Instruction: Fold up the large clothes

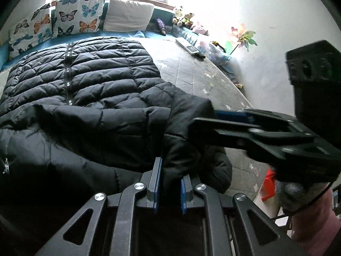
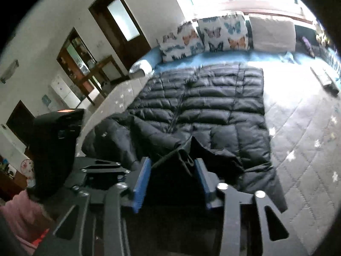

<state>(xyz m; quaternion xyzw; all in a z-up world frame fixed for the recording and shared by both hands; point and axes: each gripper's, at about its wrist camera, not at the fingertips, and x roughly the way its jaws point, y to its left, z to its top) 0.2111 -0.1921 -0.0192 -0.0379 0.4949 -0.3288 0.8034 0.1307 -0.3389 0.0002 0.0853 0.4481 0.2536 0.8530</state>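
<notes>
A black quilted puffer jacket (image 1: 89,72) lies spread on the bed, zipper up; it also shows in the right wrist view (image 2: 213,98). My left gripper (image 1: 170,170) is shut on a bunched fold of the jacket at its near edge. My right gripper (image 2: 172,166) is shut on a pleated fold of the jacket's near end and holds it lifted. In the left wrist view the right gripper (image 1: 204,117) comes in from the right and bites the same raised part of the jacket. In the right wrist view the left gripper's body (image 2: 55,145) stands at the left.
The bed has a grey quilted cover (image 2: 298,140). Butterfly pillows (image 1: 76,15) and a plain pillow (image 1: 127,15) line the far end under a window. Stuffed toys (image 1: 183,17) and small items (image 1: 189,45) lie along the right wall. A door and shelves (image 2: 78,64) stand left.
</notes>
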